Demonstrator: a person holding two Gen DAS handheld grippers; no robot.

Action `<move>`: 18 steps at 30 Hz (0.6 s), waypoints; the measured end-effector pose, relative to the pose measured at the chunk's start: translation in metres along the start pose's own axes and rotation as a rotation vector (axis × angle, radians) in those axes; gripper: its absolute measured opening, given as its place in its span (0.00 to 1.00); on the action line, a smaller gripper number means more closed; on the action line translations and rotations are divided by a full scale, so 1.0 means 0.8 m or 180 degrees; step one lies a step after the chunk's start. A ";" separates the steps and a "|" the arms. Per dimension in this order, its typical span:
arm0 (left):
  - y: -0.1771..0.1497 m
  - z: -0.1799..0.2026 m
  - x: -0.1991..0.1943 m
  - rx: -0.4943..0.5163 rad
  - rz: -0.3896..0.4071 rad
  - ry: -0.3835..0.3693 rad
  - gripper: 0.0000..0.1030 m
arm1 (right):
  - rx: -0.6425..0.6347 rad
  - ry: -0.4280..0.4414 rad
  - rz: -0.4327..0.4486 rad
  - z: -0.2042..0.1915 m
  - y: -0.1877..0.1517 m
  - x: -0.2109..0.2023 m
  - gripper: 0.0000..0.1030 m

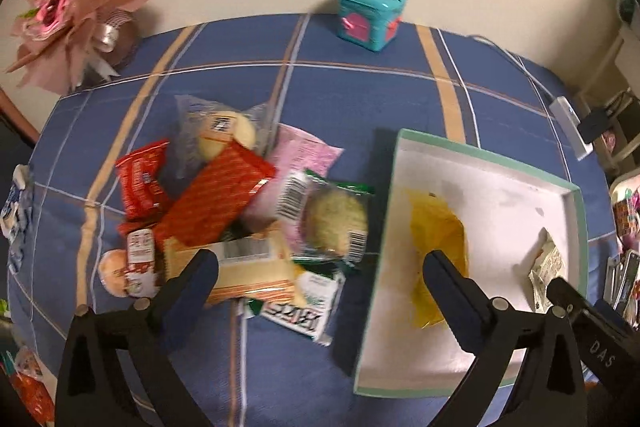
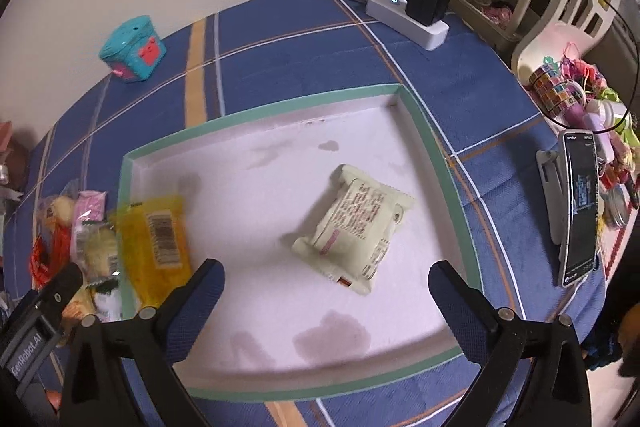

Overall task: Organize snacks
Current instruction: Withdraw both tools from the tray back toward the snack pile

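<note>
Presently the shallow white cardboard tray with a green rim is lying on the blue plaid tablecloth, containing a yellow crinkled snack packet at its left edge and a pale cream printed pouch mid-floor. The left gripper and right gripper are both hanging fully spread, gripping nothing. A heap of loose wrapped snacks is lying left of the tray.

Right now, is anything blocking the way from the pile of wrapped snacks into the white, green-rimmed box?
Nothing visible blocks it. The pile of wrapped snacks lies right beside the white, green-rimmed box, whose top is open; only its low wall lies between.
</note>
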State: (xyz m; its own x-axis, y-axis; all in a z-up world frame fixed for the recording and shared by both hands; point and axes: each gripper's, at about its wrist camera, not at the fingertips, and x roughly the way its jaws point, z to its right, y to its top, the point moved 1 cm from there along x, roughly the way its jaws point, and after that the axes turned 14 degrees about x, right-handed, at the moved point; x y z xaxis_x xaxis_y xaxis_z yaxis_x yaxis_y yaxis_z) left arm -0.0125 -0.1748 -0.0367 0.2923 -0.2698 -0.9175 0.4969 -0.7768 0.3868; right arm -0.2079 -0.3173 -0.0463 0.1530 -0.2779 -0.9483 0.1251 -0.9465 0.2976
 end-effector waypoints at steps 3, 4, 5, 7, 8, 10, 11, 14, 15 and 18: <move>-0.004 -0.015 -0.015 -0.0119 0.0078 0.0100 0.99 | -0.0019 0.0124 -0.0025 -0.009 -0.010 -0.009 1.00; -0.003 -0.019 -0.018 -0.0145 0.0093 0.0129 0.99 | -0.0026 0.0151 -0.0028 -0.011 -0.013 -0.011 1.00; -0.005 -0.024 -0.022 -0.0179 0.0112 0.0160 0.99 | -0.0033 0.0176 -0.0029 -0.015 -0.017 -0.014 1.00; -0.008 -0.033 -0.025 -0.0236 0.0114 0.0200 0.99 | -0.0074 0.0184 -0.0005 -0.025 -0.025 -0.019 1.00; -0.009 -0.037 -0.026 -0.0260 0.0093 0.0221 0.99 | -0.0104 0.0175 0.0011 -0.029 -0.029 -0.021 1.00; -0.015 -0.048 -0.025 -0.0311 0.0008 0.0312 0.99 | -0.0182 0.0174 0.0028 -0.040 -0.038 -0.024 1.00; -0.018 -0.053 -0.024 -0.0328 -0.0041 0.0368 0.99 | -0.0218 0.0181 0.0022 -0.046 -0.043 -0.025 1.00; -0.027 -0.069 -0.019 -0.0376 -0.0148 0.0402 0.99 | -0.0313 0.0189 -0.0030 -0.065 -0.057 -0.026 1.00; -0.030 -0.074 -0.017 -0.0395 -0.0189 0.0385 0.99 | -0.0347 0.0182 -0.0036 -0.070 -0.061 -0.025 1.00; -0.042 -0.095 -0.008 -0.0462 -0.0311 0.0299 0.99 | -0.0513 0.0168 -0.0061 -0.093 -0.077 -0.023 1.00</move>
State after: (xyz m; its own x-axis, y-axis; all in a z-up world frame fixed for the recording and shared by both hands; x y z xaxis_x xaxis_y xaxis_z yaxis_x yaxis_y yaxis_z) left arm 0.0313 -0.1038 -0.0365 0.3084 -0.1376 -0.9412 0.6374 -0.7046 0.3118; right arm -0.1452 -0.2414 -0.0387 0.1997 -0.2471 -0.9482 0.2833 -0.9118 0.2973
